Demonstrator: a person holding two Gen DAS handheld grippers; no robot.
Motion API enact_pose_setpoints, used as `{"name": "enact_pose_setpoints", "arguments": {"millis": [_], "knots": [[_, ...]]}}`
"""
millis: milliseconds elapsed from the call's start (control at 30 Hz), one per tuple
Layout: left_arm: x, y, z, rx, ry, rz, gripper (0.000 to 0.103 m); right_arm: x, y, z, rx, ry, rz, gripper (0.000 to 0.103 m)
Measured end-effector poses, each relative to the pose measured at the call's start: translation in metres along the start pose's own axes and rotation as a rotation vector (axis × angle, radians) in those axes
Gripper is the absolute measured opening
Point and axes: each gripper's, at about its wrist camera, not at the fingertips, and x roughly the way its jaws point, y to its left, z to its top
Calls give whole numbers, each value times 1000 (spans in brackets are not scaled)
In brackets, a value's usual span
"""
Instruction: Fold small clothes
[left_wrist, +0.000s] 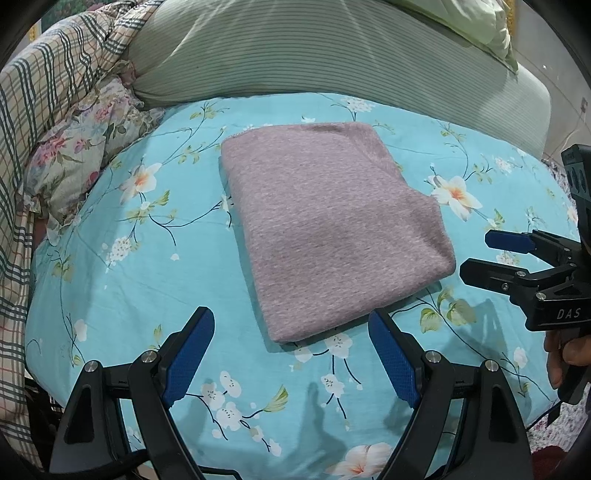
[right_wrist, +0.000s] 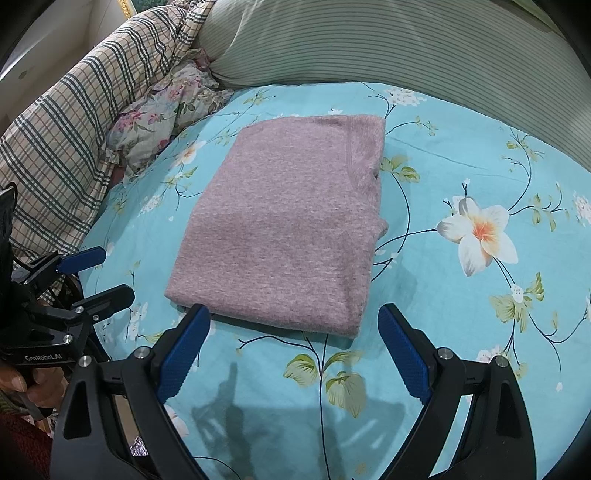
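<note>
Left wrist view shows the folded purple cloth (left_wrist: 328, 229) flat on the flowery blue bed (left_wrist: 147, 280), with both the left gripper (left_wrist: 291, 354) and right gripper (left_wrist: 476, 258) wide open, holding nothing.

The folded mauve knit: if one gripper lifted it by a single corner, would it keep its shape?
Probably not. The folded mauve knit looks soft and fuzzy, so it would likely droop and unfold. Its loose layered edge on the right suggests layers could separate. It probably is light, and should slide rather than roll on the floral sheet.
</note>
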Motion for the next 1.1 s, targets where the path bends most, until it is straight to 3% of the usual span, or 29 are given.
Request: {"name": "enact_pose_setpoints", "arguments": {"millis": [1100], "knots": [[2, 1, 4, 9, 1, 2, 86, -2, -2, 3, 18, -1, 0, 92]]}}
